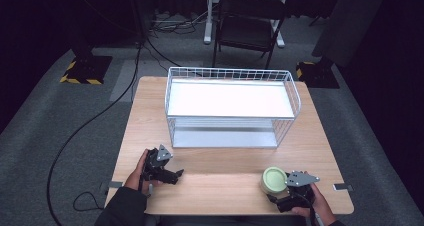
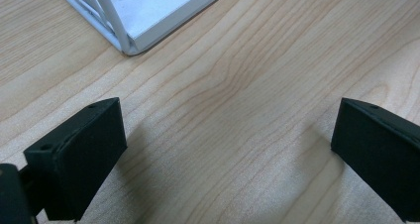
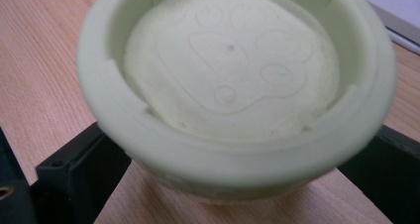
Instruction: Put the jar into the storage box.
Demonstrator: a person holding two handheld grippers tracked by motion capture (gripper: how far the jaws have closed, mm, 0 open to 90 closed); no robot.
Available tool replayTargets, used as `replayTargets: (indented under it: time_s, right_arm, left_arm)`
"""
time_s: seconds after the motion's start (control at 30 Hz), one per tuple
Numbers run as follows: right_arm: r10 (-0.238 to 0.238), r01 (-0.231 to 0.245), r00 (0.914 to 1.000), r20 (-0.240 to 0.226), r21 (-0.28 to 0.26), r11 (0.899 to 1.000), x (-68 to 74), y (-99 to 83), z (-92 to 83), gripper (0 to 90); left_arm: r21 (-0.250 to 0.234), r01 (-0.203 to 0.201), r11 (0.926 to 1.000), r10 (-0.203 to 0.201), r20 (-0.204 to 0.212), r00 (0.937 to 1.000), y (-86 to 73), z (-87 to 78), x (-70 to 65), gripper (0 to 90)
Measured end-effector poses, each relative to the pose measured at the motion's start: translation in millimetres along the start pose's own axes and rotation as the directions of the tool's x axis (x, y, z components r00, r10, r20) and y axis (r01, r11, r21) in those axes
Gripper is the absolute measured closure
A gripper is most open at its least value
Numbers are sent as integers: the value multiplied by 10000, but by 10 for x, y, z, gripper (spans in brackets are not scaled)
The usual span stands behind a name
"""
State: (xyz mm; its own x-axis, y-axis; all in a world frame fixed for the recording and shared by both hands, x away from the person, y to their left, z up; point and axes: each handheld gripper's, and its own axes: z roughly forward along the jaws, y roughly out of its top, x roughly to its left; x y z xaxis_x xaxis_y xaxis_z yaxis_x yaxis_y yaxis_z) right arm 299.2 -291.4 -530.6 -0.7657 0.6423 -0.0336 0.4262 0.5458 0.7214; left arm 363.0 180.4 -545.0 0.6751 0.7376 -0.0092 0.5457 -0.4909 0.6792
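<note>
The right tongs (image 1: 280, 190) sat at the near right of the table (image 1: 225, 178), their two black jaws pressed against opposite sides of a pale green round container (image 1: 274, 180), evidently clamped on it so it could be lifted. In the right gripper view the container (image 3: 233, 85) showed a paw-print relief on its sunken top. The left tongs (image 1: 175, 175) rested at the near left, jaws spread wide with bare wood between them, holding nothing, probably waiting clear of the work. A white wire basket rack (image 1: 232, 108) stood at the far middle, its shelves bare, a likely destination. Counted: one container, one rack, two tongs. One black folding chair (image 1: 248, 26) stood beyond the table.
</note>
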Motion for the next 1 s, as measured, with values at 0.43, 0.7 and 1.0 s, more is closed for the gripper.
replayTargets:
  time_s: [0.43,0.7,1.0]
  right_arm:
    - [107,-109,9999,-75,-305,9995,38,79,33,22]
    - [257,-263,9996,-139,-397,9989,39,115,60,29]
    - [595,-597,9982,-46,-811,9949,30,139,42,79]
  left_arm:
    - [2,-1,10000,1,-2,10000,0,0,0,4]
    - [3,-4,10000,4,2,10000,0,0,0,4]
    - [3,-8,10000,8,6,10000,1,0,1,4]
